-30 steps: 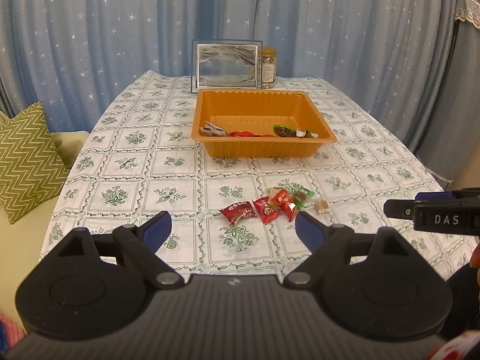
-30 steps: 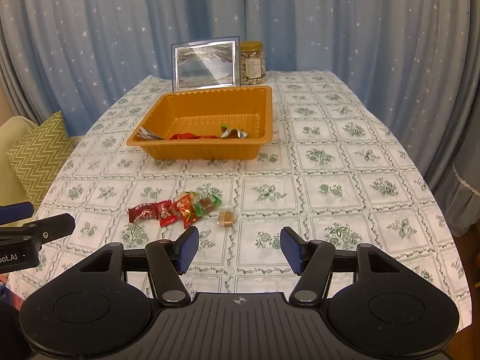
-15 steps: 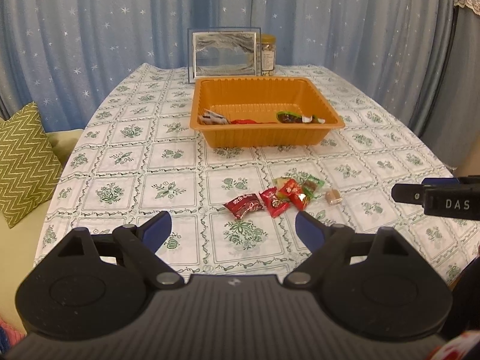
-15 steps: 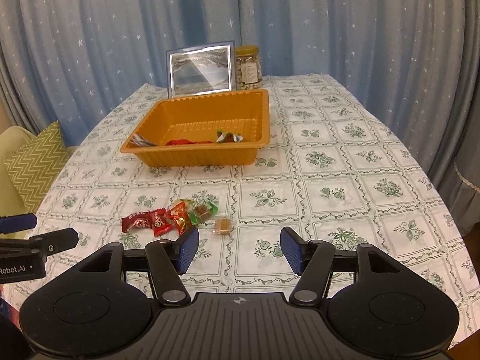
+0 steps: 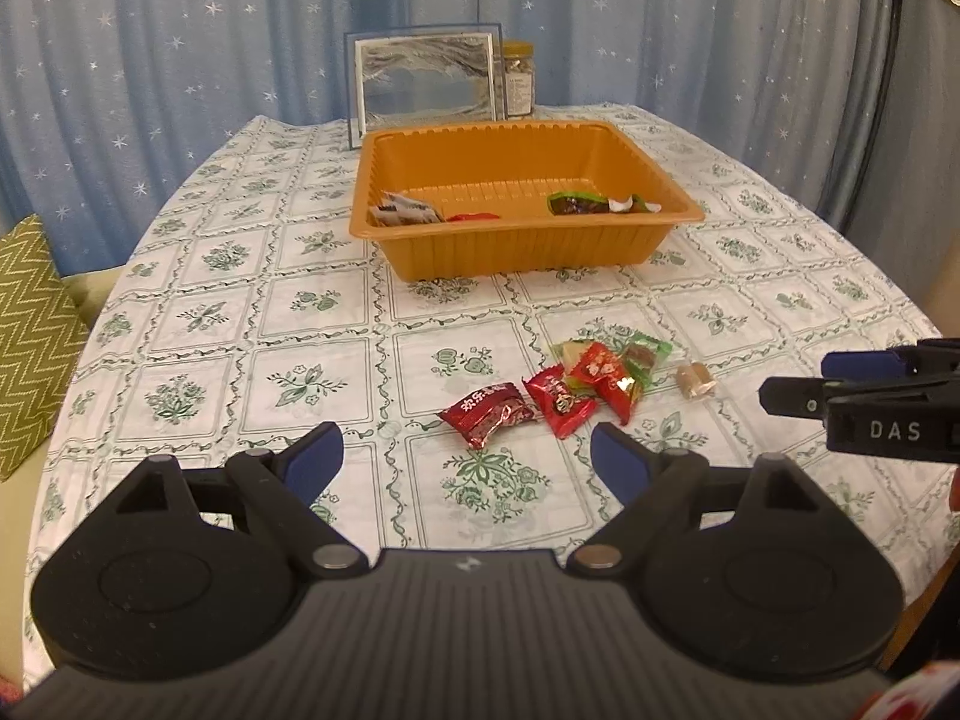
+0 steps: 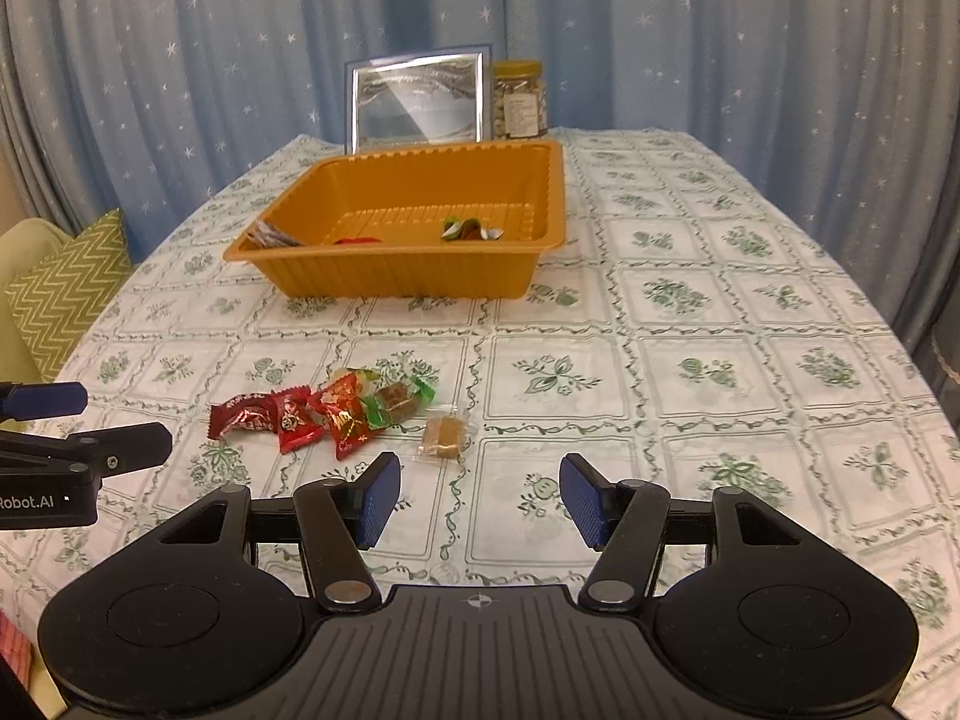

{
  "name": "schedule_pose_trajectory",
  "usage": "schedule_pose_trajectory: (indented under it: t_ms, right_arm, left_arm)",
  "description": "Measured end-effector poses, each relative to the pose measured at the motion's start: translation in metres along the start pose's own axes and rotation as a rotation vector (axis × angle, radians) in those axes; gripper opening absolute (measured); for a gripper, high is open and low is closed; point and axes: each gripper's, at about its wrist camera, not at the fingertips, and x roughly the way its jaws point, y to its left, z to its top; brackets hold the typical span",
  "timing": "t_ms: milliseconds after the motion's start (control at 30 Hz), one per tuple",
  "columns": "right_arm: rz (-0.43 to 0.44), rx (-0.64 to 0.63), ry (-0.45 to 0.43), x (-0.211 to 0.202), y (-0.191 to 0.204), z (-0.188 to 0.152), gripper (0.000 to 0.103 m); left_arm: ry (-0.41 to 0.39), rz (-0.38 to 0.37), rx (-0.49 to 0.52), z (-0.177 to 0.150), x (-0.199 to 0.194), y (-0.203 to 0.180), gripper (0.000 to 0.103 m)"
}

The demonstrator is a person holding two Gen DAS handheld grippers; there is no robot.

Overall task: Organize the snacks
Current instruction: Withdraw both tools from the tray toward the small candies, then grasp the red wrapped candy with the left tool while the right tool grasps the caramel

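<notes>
Snacks (image 5: 558,396) lie loose just ahead of your left gripper (image 5: 467,456), some already in the tray (image 5: 522,240) beyond. Both grippers, right (image 6: 479,495) too, are spread and empty; you're approaching. Next, drop onto one wrapper and pinch.

"das" on right gripper (image 5: 888,414), "robot.ai" on left gripper (image 6: 42,480)

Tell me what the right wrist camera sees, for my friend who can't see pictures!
The open right tool hovers over a flowery tablecloth, just short of a little pile of wrapped candies. Farther back sits an orange tray with a few snacks inside, then a picture frame and a jar by blue starry curtains.
</notes>
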Motion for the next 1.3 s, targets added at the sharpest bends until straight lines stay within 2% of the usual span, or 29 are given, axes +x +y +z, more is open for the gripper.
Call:
schedule_pose_trajectory:
  t_ms: [133,267,433,533,800,1100,1167,1300]
  right_arm:
    - [0.011,-0.007,0.011,0.017,0.001,0.001,0.06]
    - [0.023,-0.022,0.015,0.03,0.004,0.003,0.06]
    - [0.022,-0.034,0.018,0.042,0.007,0.005,0.059]
    - [0.022,-0.034,0.026,0.048,0.006,0.005,0.059]
    - [0.028,-0.041,0.028,0.054,0.005,0.005,0.059]
    - [0.034,-0.048,0.028,0.06,0.009,0.004,0.058]
    - [0.028,-0.062,0.025,0.061,0.011,0.005,0.051]
    - [0.018,-0.07,0.028,0.066,0.012,0.006,0.046]
  left_arm:
    - [0.01,-0.002,0.042,-0.003,0.017,0.001,0.088]
    - [0.016,0.018,0.164,-0.003,0.036,-0.003,0.084]
    - [0.023,0.006,0.296,0.001,0.059,-0.006,0.081]
    - [0.034,0.0,0.347,0.004,0.07,-0.007,0.074]
    - [0.043,-0.077,0.374,0.013,0.088,-0.005,0.06]
    - [0.041,-0.127,0.28,0.011,0.087,-0.007,0.025]
    - [0.034,-0.119,0.266,0.009,0.086,-0.008,0.024]
    - [0.031,-0.102,0.233,0.007,0.084,-0.007,0.024]
